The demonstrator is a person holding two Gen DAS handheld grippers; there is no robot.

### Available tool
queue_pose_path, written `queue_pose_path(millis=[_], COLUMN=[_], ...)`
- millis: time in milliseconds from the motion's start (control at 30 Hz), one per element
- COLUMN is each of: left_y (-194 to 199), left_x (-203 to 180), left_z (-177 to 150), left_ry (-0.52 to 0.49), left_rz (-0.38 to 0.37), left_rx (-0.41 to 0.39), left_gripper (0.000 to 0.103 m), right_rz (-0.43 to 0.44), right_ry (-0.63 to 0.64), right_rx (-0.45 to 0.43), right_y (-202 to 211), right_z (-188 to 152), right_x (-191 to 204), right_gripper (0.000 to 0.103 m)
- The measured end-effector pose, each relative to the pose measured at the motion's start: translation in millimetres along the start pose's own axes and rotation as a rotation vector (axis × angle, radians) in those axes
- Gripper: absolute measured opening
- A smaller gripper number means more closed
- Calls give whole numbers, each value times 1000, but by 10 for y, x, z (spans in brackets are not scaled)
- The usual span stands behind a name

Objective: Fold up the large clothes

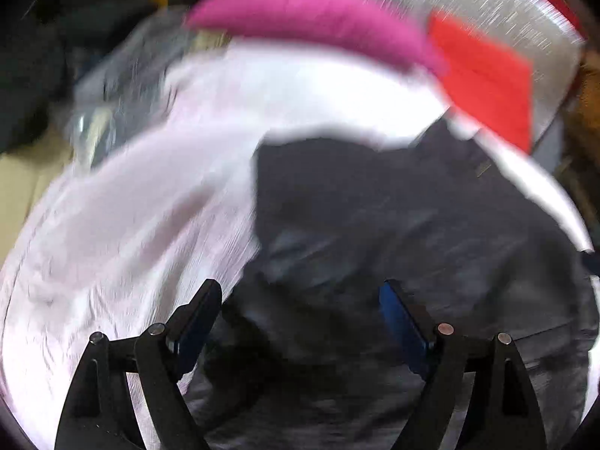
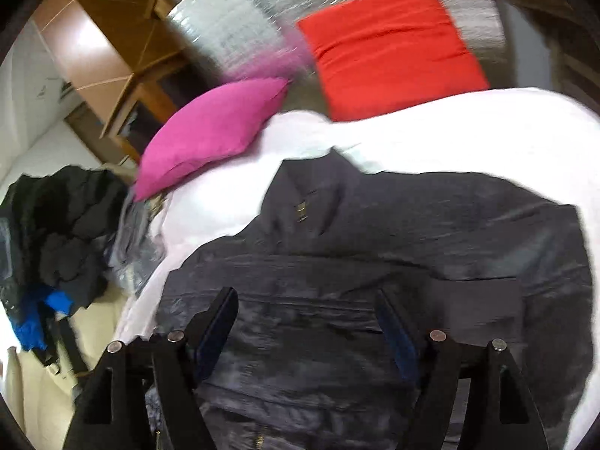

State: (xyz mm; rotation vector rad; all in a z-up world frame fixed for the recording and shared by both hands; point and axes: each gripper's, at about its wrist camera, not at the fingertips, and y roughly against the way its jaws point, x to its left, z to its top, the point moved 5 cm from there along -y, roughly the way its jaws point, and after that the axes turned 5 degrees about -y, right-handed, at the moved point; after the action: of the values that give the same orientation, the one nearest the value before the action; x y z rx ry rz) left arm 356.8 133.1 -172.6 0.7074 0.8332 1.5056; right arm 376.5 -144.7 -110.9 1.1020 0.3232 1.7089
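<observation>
A dark grey jacket (image 2: 375, 247) lies spread on a white sheet (image 2: 468, 131), collar toward the far side. It also shows in the blurred left wrist view (image 1: 393, 232), right of the white sheet (image 1: 131, 206). My left gripper (image 1: 300, 292) is open and empty just above the jacket's left edge. My right gripper (image 2: 307, 300) is open and empty above the jacket's middle. Neither gripper holds cloth.
A pink pillow (image 2: 210, 131) and a red cushion (image 2: 390, 48) lie beyond the sheet on a silver mat (image 2: 232, 22). A pile of dark and blue clothes (image 2: 56, 232) lies at the left. A wooden table (image 2: 123, 45) stands at the back left.
</observation>
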Motion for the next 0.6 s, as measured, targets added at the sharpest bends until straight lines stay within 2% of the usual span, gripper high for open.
queue_pose_path(millis=[67,100,167,267,333,367,433,467,500,600], left_y=[-131,-136,-77,108,210,219,127,61,-30,21], left_x=[81,96,114,138,76,18,-128,-140,-151,-135], left_z=[-53,-55,-31,37,88,106,108,79,66,123], left_ry=[17,25,29,42,46,26,-65,-79,-74,-61], left_rz=[-26,-34,-27,-3,-22,-23,10,25,35,40], left_rx=[22,17,8,-58,-97,-104,-81,-53,-26,-47], left_gripper=[90,90,90,90,90,90,90,90,90,91], right_rz=[-113,-108,-107,-107,-89,-125,-206,-204,-189,-172], right_ry=[-8,-22,-30,5,63,90,84,58,50,61], right_rx=[98,114,81,33,-8,-14,31,66,60,10], right_y=[-300,-352,-295,-149,-61,-77,-260,-357,-350,-147], right_z=[-108,-144,-113,-39,-5,-2,-7,-33,-44,-40], right_x=[-227,-289,-253,-103,38,41,-65,-171,-218,-137], right_gripper=[78,78,78,78,80,82,82,82,82,82])
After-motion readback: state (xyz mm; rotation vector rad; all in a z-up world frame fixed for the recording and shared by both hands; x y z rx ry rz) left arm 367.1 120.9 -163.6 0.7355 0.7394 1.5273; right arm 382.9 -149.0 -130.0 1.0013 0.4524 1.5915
